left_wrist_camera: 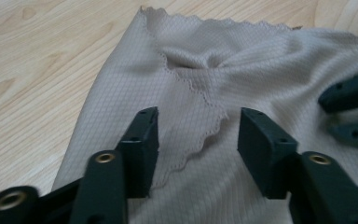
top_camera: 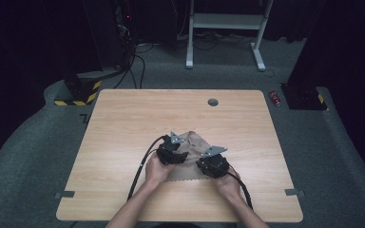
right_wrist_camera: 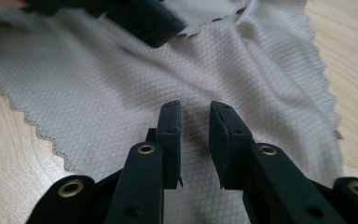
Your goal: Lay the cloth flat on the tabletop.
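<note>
cloth (top_camera: pixel 190 147): spread rumpled on the table (top_camera: pixel 123 123), a flap folded over toward 12 o'clock | left gripper (left_wrist_camera: pixel 198 135): jaws apart, straddling the scalloped hem, apparently set for pinching it | right gripper (right_wrist_camera: pixel 196 135): jaws narrowly apart, nothing clamped, poised over flat fabric at 3 o'clock

Came in from the bottom edge of the high view as two bare forearms, angled inward toward the lower centre of the frame, each hand wrapped around a black gripper. Held the left gripper (top_camera: pixel 177 148) just left of centre with jaws standing apart in a wide gap, nothing pinched between the pads (left_wrist_camera: pixel 145 140). Kept the right gripper (top_camera: pixel 208 159) slightly lower and to the right, jaws parted only narrowly, pads (right_wrist_camera: pixel 170 135) clamped on nothing.
</note>
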{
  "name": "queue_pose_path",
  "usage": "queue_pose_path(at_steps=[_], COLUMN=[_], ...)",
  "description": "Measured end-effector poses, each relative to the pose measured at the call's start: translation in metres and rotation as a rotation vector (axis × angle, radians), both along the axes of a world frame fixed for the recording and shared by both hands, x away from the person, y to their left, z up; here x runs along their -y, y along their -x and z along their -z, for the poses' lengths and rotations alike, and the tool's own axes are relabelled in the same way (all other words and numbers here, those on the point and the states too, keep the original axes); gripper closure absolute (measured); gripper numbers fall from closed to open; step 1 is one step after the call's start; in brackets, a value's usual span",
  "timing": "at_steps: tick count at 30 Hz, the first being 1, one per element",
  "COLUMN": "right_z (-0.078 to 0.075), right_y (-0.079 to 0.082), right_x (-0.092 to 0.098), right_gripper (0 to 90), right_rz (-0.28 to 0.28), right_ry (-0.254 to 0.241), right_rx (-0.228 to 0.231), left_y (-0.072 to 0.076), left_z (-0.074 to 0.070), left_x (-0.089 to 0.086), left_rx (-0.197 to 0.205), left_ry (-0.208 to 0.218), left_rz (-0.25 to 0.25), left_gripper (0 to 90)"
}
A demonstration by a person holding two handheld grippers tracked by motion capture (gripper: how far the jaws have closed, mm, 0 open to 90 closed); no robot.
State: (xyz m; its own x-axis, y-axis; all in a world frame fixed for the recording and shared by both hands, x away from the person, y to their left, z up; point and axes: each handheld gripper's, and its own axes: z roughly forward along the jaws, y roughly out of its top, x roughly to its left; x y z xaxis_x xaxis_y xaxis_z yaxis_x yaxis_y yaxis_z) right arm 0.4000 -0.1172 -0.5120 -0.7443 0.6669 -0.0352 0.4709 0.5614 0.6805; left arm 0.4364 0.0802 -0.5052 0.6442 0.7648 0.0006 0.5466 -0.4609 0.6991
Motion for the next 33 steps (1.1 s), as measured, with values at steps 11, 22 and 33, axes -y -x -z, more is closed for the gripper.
queue_pose_path(at_steps=[11, 22, 33], right_z=[0.002, 0.004, 0.007], right_y=[0.006, 0.01, 0.012], right_x=[0.0, 0.003, 0.005], right_gripper=[76.9, 76.9, 76.9], right_rz=[-0.035, -0.04, -0.034], right_ry=[0.002, -0.015, -0.037], right_rx=[-0.012, 0.003, 0.016], left_y=[-0.014, -0.007, -0.012], left_z=[-0.005, -0.003, -0.005], left_x=[-0.002, 0.012, 0.002], left_rx=[-0.023, -0.012, -0.003], left_ry=[0.014, 0.004, -0.032], left_rz=[0.001, 0.035, -0.007], left_gripper=[90.0, 59.1, 88.6])
